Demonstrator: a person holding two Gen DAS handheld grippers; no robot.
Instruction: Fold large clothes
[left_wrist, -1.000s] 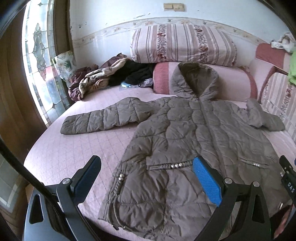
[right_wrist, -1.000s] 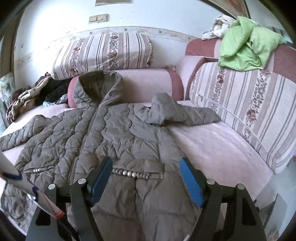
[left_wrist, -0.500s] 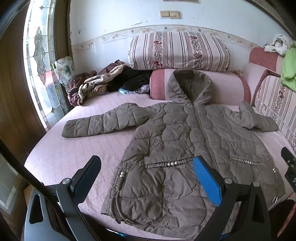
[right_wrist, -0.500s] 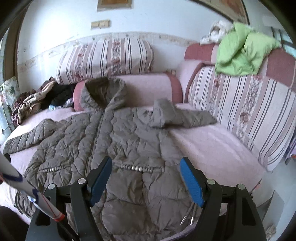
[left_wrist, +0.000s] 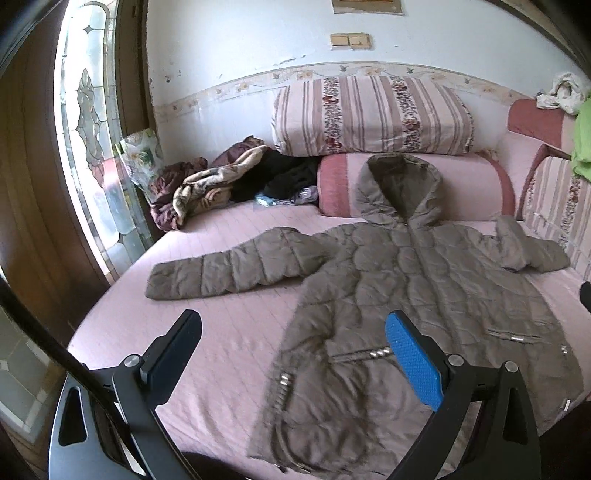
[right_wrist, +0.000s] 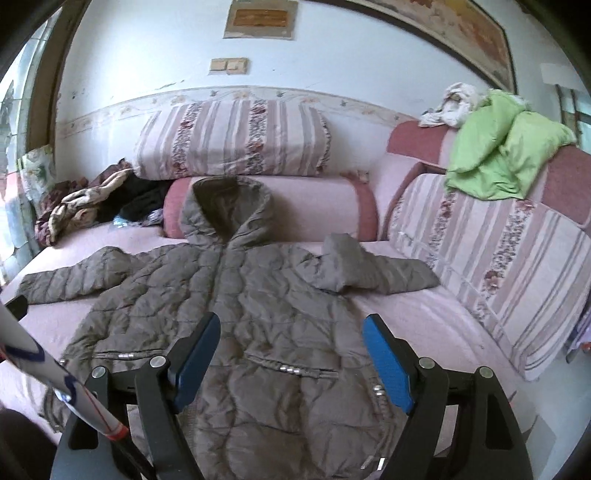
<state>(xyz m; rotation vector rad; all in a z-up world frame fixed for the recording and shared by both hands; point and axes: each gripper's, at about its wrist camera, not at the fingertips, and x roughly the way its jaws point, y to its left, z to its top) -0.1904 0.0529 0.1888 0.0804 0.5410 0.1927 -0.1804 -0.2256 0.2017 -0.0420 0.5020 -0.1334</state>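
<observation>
A brown quilted hooded coat (left_wrist: 413, 295) (right_wrist: 258, 306) lies flat, front up, on the pink bed (left_wrist: 207, 332). Its hood (left_wrist: 402, 192) leans against a bolster. One sleeve (left_wrist: 229, 269) stretches out to the left; the other sleeve (right_wrist: 365, 269) lies bent at the right. My left gripper (left_wrist: 293, 332) hangs open above the coat's lower left edge, nothing between its fingers. My right gripper (right_wrist: 291, 332) is open over the coat's lower half, holding nothing.
A striped pillow (left_wrist: 373, 114) and pink bolster (left_wrist: 472, 188) line the back wall. A heap of clothes (left_wrist: 221, 184) sits back left beside the glass door (left_wrist: 92, 147). Striped cushions (right_wrist: 498, 266) with a green cloth (right_wrist: 498, 147) run along the right.
Both grippers have drawn back and up from the coat, so more of the coat and bed shows. The coat has not moved. Both stay open.
</observation>
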